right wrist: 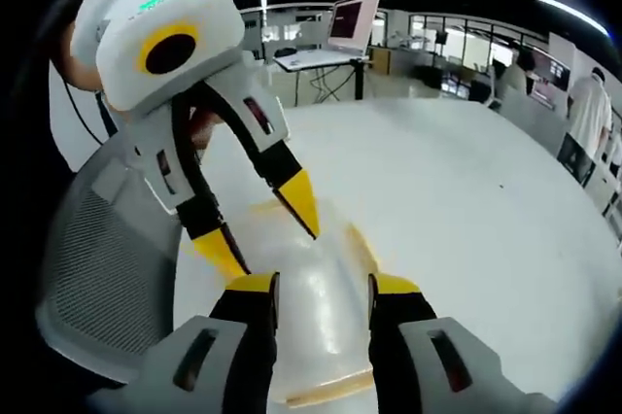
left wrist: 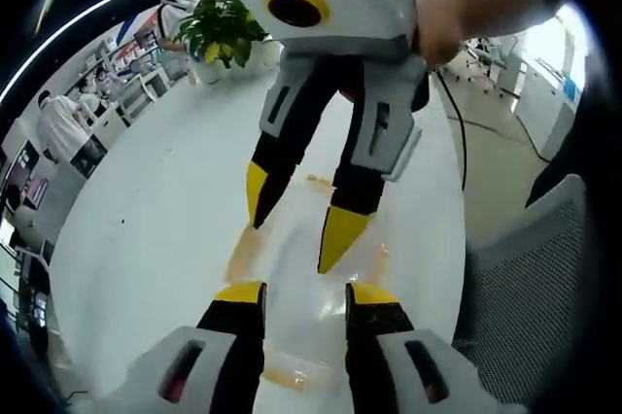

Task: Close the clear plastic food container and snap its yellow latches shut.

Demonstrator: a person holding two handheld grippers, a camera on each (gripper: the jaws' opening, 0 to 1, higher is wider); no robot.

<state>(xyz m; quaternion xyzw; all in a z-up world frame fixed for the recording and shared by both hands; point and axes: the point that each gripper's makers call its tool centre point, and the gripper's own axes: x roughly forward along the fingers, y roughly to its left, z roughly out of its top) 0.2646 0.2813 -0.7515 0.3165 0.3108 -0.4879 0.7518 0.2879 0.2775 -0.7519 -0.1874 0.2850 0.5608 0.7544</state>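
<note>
The left hand-held gripper [left wrist: 303,299] and the right hand-held gripper [right wrist: 323,290] are both held open over the clear container [left wrist: 306,283], gripping nothing, their tips near its lid. The container lies on the white bench [left wrist: 165,229], beside a mesh chair [right wrist: 92,268]. It is judged light, thin, slippery and springy, best pressed at the yellow latches [left wrist: 381,257] along its rim.

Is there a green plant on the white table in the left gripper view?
Yes, a leafy green plant stands at the far end of the white table.
</note>
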